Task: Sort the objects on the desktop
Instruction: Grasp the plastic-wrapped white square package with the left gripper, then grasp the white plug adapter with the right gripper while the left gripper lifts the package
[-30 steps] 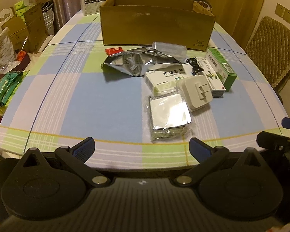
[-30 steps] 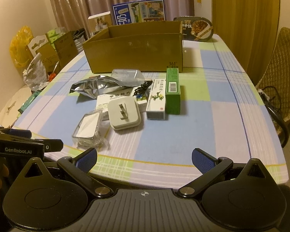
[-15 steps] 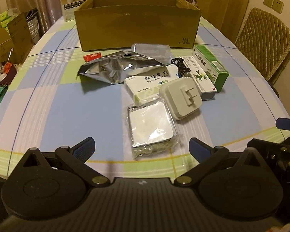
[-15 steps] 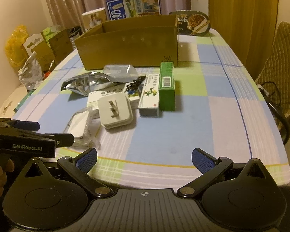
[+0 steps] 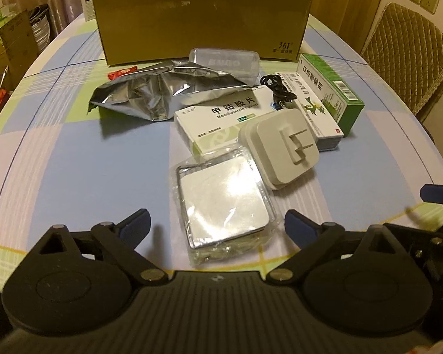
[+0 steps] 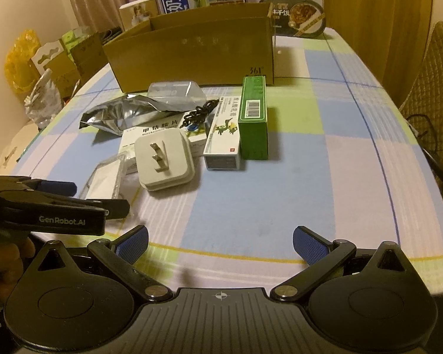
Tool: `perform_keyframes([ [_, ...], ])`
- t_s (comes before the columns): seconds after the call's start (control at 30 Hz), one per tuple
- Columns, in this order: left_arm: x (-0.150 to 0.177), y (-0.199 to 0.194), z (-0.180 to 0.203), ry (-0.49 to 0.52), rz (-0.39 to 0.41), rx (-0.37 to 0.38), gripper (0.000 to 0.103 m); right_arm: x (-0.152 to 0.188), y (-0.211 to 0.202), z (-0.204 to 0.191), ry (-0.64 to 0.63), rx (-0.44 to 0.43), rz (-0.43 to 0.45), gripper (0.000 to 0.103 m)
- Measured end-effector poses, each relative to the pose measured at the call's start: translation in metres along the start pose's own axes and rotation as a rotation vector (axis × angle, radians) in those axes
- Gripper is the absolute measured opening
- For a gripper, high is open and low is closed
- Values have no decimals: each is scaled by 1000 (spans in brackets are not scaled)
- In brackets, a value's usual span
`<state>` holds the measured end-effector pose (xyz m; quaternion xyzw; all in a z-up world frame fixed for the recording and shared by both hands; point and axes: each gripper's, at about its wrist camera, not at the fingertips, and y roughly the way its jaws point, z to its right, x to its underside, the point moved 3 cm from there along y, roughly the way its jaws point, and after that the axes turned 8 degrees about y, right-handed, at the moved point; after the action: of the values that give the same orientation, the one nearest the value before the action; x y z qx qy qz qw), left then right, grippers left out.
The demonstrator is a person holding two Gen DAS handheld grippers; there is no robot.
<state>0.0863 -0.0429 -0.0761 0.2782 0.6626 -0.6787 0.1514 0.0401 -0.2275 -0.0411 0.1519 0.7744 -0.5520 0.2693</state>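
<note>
A flat white square in clear wrap lies nearest, between the fingertips of my left gripper. The jaws are closing, with the pads still apart from the wrap. Behind it sit a white plug adapter, a white medicine box, a silver foil pouch, a clear plastic case, a black cable and a green box. My right gripper hangs open over bare tablecloth, nothing between its fingers. An open cardboard box stands behind the pile.
The checked tablecloth is bare right of the green box. A padded chair stands off the right edge. Cartons and bags crowd the left side, and a food bowl sits behind the cardboard box.
Both grippers have moved forward and down toward the pile. The left fingertips now flank the wrapped square and stand slightly narrower.
</note>
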Motion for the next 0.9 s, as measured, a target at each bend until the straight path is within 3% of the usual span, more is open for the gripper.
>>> perform_keyframes([
  [0.07,-1,3,0,5,5,0,93,-2,4,-1,-3,-2,-4,101],
  [0.17,-2,8,-1,4,-1,12,73,-4,11,-4,-15,-6,-9,101],
  [0.33,-2,8,-6,25,1,7,65,-8,19,-10,-37,-17,-9,101],
  [0.67,-4,5,-44,104,5,-74,62,-17,34,-45,-190,-75,39,101],
  [0.9,-4,9,-66,86,11,-60,66,-25,56,-69,-276,-80,80,99],
])
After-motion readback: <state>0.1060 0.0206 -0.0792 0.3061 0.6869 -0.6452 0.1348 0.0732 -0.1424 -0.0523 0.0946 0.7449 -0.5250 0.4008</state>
